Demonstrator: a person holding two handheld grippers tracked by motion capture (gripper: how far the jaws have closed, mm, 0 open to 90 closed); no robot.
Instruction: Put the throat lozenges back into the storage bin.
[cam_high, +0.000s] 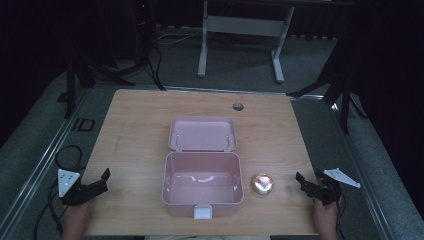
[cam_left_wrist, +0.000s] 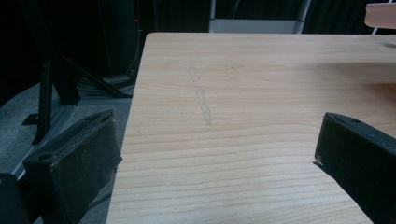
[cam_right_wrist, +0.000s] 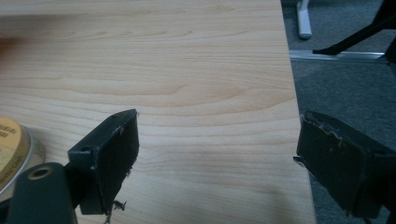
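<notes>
Two items on the tabletop (cam_high: 140, 125), two claws idle at its near corners; my entry for this moment follows.

Item 1: pink box (cam_high: 202, 184), centre of the tabletop, lid (cam_high: 202, 133) thrown back flat toward 12 o'clock, white latch (cam_high: 202, 212) at the 6 o'clock wall. The inside looks bare apart from glare on the floor of it.

Item 2: small round tin (cam_high: 262, 183) with a shiny gold top, standing on the wood just beside the box at its 3 o'clock side, not touching it as far as I can see. In the right gripper view its rim (cam_right_wrist: 14, 154) sits at 9 o'clock of my near jaw, close but apart.

Item 3: left claw (cam_high: 98, 182), at 8 o'clock of the box near the tabletop's left edge, jaws spread wide with nothing between them; the left gripper view shows bare wood between them and the box lid's corner (cam_left_wrist: 380, 15) far off at 1 o'clock.

Item 4: right claw (cam_high: 306, 182), at 3 o'clock of the tin, jaws likewise spread wide and empty, straddling the tabletop's right edge.

Status, as I judge it: the work appears to be putting the tin into the box. Done: box stands open. Left: grasp the tin with the right claw, carry it toward 9 o'clock over the wall, set it inside, probably close the lid. Nothing gripped yet.
</notes>
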